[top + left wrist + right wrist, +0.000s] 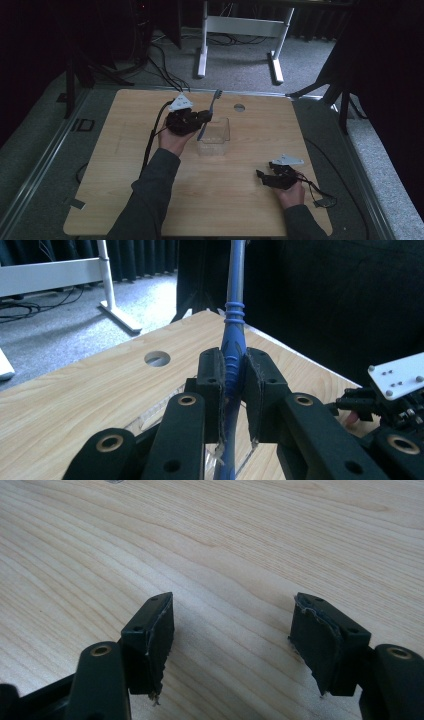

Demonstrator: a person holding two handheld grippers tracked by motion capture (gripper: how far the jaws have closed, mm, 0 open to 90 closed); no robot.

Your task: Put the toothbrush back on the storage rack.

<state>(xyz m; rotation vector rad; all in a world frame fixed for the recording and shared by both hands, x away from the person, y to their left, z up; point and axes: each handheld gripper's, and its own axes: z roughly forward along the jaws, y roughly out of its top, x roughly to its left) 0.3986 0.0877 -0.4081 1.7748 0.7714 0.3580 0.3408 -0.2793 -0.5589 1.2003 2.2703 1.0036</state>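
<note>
My left gripper (202,117) (232,385) is shut on a blue toothbrush (234,340) (212,107), its pads clamped on the handle. The brush stands steeply, its bristle head up at the far end and its lower end over a clear plastic box (215,136) in the middle of the wooden table (125,150). My right gripper (261,176) (232,640) rests near the table's front right, open, nothing but bare wood between its fingers. It also shows at the right edge of the left gripper view (390,405).
A round cable hole (239,107) (157,358) lies in the table behind the box. Beyond the table stands a white desk frame (240,30) on grey carpet, with cables on the floor. Black stands flank both sides.
</note>
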